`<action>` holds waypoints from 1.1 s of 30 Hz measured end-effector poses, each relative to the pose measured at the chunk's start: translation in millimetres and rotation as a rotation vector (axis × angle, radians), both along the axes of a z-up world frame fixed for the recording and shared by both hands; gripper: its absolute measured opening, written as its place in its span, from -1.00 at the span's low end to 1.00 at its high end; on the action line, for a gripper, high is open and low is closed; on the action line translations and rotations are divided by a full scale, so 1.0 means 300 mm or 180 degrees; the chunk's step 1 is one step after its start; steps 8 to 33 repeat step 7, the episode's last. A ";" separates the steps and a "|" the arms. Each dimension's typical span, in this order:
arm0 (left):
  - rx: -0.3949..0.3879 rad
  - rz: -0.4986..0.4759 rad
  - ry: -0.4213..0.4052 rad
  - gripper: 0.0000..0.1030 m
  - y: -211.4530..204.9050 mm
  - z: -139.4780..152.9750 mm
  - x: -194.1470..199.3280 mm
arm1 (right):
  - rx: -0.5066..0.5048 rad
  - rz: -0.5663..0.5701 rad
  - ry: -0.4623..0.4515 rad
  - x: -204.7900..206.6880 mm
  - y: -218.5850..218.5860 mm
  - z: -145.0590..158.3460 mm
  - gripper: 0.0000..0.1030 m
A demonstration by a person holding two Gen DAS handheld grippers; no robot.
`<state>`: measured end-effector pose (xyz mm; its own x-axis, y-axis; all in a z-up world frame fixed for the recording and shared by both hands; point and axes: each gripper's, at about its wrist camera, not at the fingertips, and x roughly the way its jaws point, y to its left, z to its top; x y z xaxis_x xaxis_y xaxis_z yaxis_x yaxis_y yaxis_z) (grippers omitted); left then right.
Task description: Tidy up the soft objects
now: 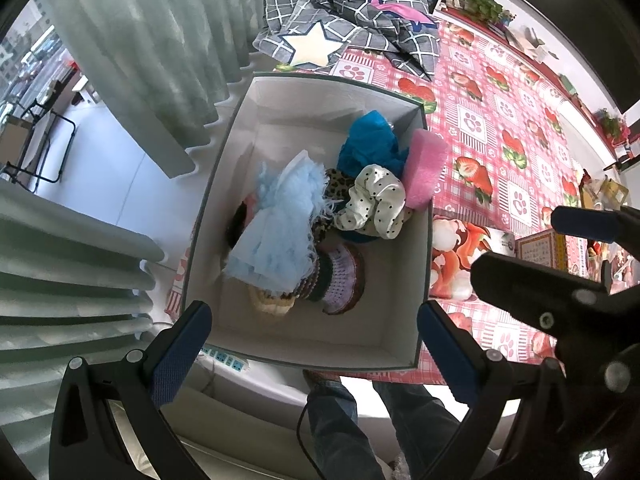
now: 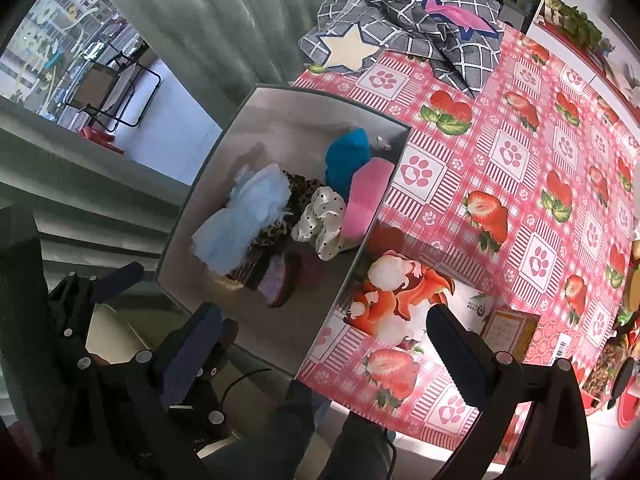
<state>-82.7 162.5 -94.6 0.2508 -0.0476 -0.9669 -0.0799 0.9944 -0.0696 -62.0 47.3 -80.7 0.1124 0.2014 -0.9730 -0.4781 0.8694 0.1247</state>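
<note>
Two grippers: your left gripper [image 1: 314, 344] and right gripper [image 2: 324, 344] both hold nothing, jaws spread wide.
Box [image 1: 408, 354]: at the table's 9 o'clock edge, under your left gripper.
Soft things: blue tulle [image 1: 276, 232], dotted scrunchie [image 1: 374, 202], teal cloth [image 1: 372, 142] lie inside; pink sponge [image 1: 426, 166] leans at 3 o'clock.
Tablecloth [image 2: 520, 168]: grey checked cloth [image 2: 412, 20] at 12 o'clock.

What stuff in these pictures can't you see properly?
- Left wrist view: the dark thing under the light blue frilly cloth in the box is covered, so I cannot tell what it is.
- Right wrist view: the small thing in the box's far corner is too tiny to name.
- Right wrist view: the items at the right edge are cut off.
- Print on the small carton is too small to read.
</note>
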 end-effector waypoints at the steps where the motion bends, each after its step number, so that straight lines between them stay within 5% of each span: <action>1: -0.0003 0.0010 0.0004 0.99 0.002 -0.001 0.000 | -0.0001 0.0003 0.0001 -0.002 0.002 -0.001 1.00; 7: -0.0130 0.0053 -0.0160 0.99 0.027 0.014 -0.008 | -0.0015 0.0019 0.0002 -0.005 0.012 -0.004 1.00; 33: -0.0130 0.0053 -0.0160 0.99 0.027 0.014 -0.008 | -0.0015 0.0019 0.0002 -0.005 0.012 -0.004 1.00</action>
